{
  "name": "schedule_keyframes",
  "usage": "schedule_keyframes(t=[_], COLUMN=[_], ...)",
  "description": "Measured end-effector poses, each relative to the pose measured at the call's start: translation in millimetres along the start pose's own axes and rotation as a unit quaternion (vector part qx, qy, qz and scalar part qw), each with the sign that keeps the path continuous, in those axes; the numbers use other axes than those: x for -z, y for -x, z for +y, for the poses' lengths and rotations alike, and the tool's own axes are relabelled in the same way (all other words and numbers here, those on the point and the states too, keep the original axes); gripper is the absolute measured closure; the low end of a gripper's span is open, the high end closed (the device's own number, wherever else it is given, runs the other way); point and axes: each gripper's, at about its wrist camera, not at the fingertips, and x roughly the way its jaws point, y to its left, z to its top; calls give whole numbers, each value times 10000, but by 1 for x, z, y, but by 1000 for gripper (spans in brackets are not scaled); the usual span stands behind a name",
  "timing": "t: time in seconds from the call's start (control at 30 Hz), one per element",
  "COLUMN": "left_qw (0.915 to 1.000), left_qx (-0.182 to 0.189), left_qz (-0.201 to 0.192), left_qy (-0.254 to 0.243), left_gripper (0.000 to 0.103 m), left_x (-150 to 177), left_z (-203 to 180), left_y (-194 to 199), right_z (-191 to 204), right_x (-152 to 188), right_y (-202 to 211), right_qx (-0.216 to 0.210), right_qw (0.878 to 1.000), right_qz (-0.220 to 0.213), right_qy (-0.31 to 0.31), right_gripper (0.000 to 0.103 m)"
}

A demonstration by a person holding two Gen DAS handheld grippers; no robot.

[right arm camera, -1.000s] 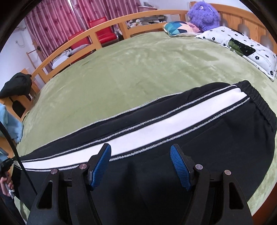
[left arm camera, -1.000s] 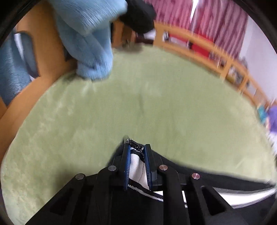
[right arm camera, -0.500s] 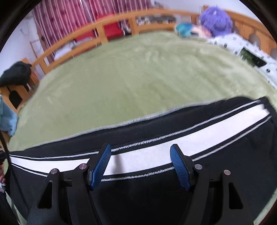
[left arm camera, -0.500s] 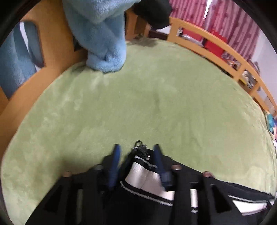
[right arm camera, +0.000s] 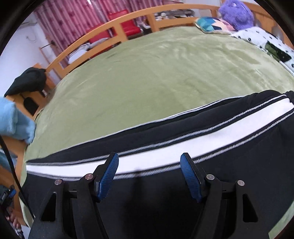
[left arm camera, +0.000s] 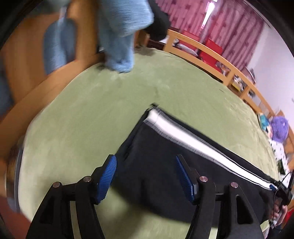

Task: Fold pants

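Black pants (left arm camera: 165, 165) with a white side stripe (left arm camera: 193, 141) lie flat on the green bed cover (left arm camera: 91, 119). My left gripper (left arm camera: 146, 174) is open and empty, just above the leg-cuff end of the pants. In the right wrist view the pants (right arm camera: 165, 193) stretch across the frame, waistband at the right (right arm camera: 286, 95). My right gripper (right arm camera: 149, 174) is open and empty above the middle of the pants, its fingertips over the white stripe (right arm camera: 183, 152).
A light blue fleece garment (left arm camera: 121, 36) hangs over the wooden bed frame (left arm camera: 211, 53) at the foot end. A purple plush toy (right arm camera: 237, 12), a patterned cushion (right arm camera: 211, 24) and a spotted pillow (right arm camera: 266, 40) lie at the head end. A black garment (right arm camera: 27, 82) hangs on the corner post.
My left gripper opened, let go of the pant cuff and drew back from it. The cuff now lies flat on the bed. My right gripper stayed open, shifting slightly over the pants.
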Motion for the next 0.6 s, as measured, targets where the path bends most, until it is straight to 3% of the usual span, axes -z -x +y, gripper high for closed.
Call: schedule_keyframes(t=[0.07, 0.2, 0.33, 0.43, 0.6], left_qw=[9989, 9958, 9933, 9929, 9939], left_qx=[174, 124, 222, 268, 265], left_qz=[134, 292, 181, -21, 27], left_qy=[409, 853, 1119, 1162, 1074], left_gripper=[40, 41, 44, 56, 72], left_x=[14, 25, 24, 17, 11], left_z=[21, 42, 49, 49, 46], left_y=[-7, -46, -74, -82, -85], right_z=[9, 17, 18, 15, 7], right_x=[8, 22, 33, 42, 54], right_y=[7, 17, 34, 50, 57], right_qx=[-10, -104, 38, 142, 309], right_qw=[10000, 9998, 9999, 9998, 9991], right_qz=[-16, 138, 152, 131, 183], right_qy=[74, -24, -67, -73, -215], right_gripper=[33, 33, 33, 33, 33])
